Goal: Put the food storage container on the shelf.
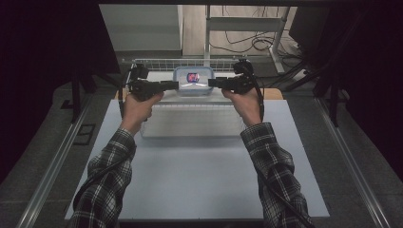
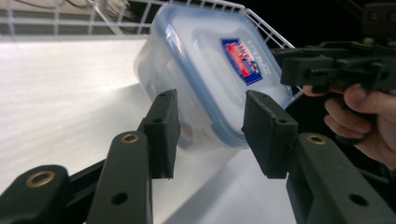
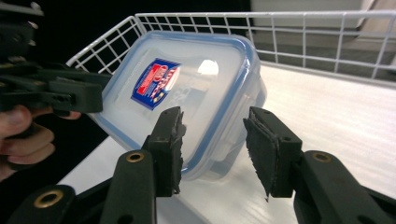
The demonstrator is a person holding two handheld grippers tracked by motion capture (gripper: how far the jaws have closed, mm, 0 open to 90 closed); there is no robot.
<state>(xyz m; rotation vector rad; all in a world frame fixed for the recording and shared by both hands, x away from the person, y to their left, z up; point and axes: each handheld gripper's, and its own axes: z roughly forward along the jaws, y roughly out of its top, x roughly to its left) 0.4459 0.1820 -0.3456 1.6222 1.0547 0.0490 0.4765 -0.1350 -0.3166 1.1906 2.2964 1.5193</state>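
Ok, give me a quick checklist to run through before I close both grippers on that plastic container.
1. Left gripper open: ok, its jaws stand apart in the left gripper view.
2. Right gripper open: ok, its jaws are spread too.
3. Container between the grippers: ok, the high view shows one at each end.
4. Container edge lined up with each jaw gap: ok, the blue-rimmed lid edge sits in both gaps.
5. Pads touching the container: cannot tell.
6. Lid latched: cannot tell; it sits flush, but the clips are unclear.
7. Wire basket clear of the jaws: ok, its wall is behind the container.
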